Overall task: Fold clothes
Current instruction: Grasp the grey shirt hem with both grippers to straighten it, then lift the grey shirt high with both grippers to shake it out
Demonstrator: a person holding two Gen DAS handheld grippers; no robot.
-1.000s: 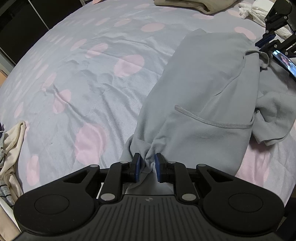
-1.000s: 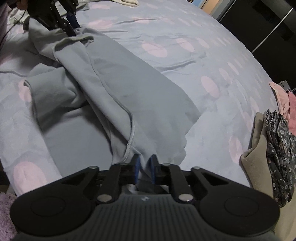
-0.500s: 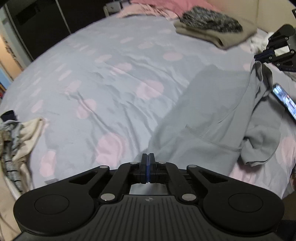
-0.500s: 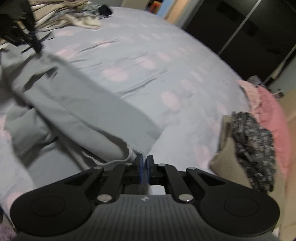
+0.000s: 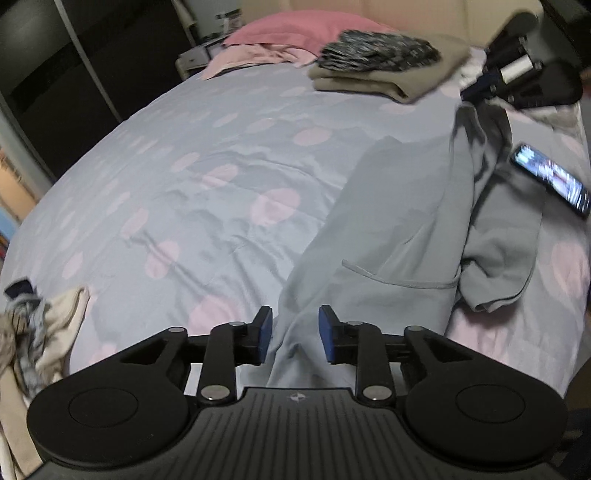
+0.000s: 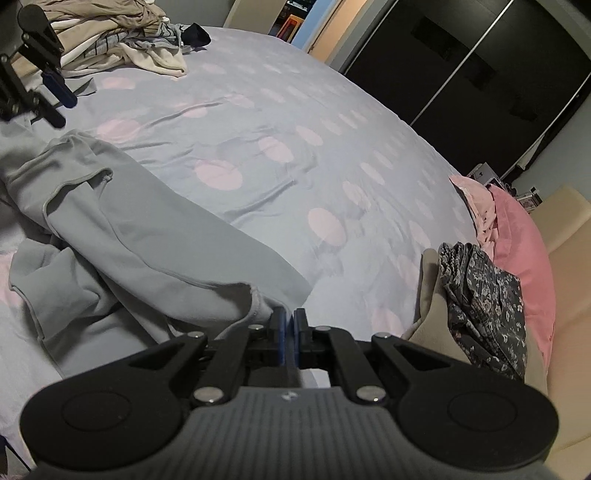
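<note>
open bedspread [image 5: 221, 177] left of grey garment [image 5: 399, 221]; phone [image 5: 550, 181] crowds its right.

**Dim bedroom with a dotted bed and dark wardrobe**

A wide bed [image 6: 295, 155] is covered by a pale blue sheet printed with pink dots. A dark sliding-door wardrobe [image 6: 480, 74] is seen beyond it, beside a lit doorway [image 6: 314, 22]. A cream headboard [image 6: 565, 221] is set behind a pink pillow [image 6: 524, 240].

Each gripper [image 5: 295, 334] is matte black with blue pads [image 6: 281, 334], silver screws and a ribbed grey body.
</note>
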